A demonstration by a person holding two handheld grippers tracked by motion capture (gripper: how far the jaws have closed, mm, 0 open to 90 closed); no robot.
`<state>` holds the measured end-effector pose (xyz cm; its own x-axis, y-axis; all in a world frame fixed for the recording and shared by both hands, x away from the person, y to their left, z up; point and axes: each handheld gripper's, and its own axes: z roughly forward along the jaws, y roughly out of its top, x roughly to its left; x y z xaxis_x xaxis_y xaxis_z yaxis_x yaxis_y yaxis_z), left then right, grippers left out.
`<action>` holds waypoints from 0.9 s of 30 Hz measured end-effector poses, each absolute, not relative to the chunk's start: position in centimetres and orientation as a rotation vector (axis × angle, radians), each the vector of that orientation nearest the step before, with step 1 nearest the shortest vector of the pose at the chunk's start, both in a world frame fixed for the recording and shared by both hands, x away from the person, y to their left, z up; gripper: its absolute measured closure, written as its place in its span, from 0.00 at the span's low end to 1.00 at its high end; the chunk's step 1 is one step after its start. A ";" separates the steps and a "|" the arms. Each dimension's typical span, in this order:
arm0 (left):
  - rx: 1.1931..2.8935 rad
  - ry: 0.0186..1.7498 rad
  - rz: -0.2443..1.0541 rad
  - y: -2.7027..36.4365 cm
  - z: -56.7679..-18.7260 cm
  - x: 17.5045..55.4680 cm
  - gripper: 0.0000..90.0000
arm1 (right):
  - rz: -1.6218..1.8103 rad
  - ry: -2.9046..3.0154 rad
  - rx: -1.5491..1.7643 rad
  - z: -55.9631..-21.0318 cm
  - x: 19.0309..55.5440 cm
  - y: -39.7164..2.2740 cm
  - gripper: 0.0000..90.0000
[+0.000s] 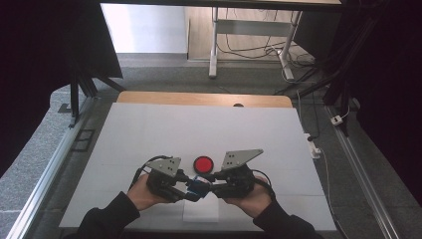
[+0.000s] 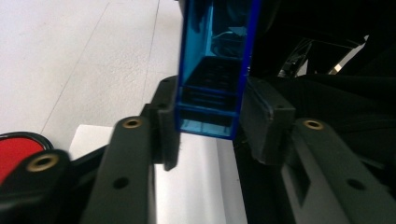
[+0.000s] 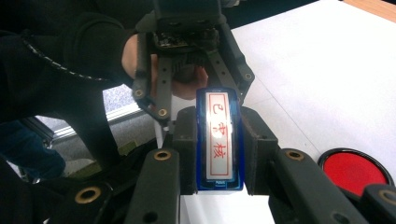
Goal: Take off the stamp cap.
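Note:
A small blue translucent stamp (image 1: 198, 186) with a white label and red characters (image 3: 219, 144) hangs between both grippers, just above the near middle of the white mat (image 1: 199, 124). My left gripper (image 1: 191, 191) comes in from the left, and its pads press on both sides of one end of the blue stamp (image 2: 212, 70). My right gripper (image 1: 206, 186) comes in from the right and is shut on the other end. In the right gripper view the right gripper (image 3: 219, 154) clamps the stamp, with the left gripper (image 3: 205, 91) facing it beyond.
A red round pad (image 1: 203, 164) lies on the mat just beyond the grippers, also at the edge of each gripper view (image 2: 14, 154) (image 3: 357, 170). A white paper slip (image 1: 201, 209) lies under the hands near the front edge. Table legs and cables stand far behind.

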<state>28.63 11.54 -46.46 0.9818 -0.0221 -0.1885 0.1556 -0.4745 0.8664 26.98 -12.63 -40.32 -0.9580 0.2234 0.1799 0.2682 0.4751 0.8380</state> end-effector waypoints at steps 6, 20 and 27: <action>2.048 0.064 -0.243 11.7 -46.7 28.8 0.70 | -1.513 -2.665 -0.405 -40.3 26.8 -12.5 0.79; 2.031 -0.005 -0.292 12.0 -47.0 29.0 0.76 | -1.506 -2.676 -0.322 -40.3 26.5 -12.3 0.79; 2.116 -0.008 -0.285 11.6 -47.8 28.9 0.76 | -1.562 -2.699 -0.364 -39.4 26.7 -13.0 0.79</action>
<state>28.95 11.56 -47.82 0.9726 -0.1185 -0.2002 0.1073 -0.5352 0.8379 26.68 -12.97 -39.44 -0.9732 0.1982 0.1167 0.1999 0.4780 0.8553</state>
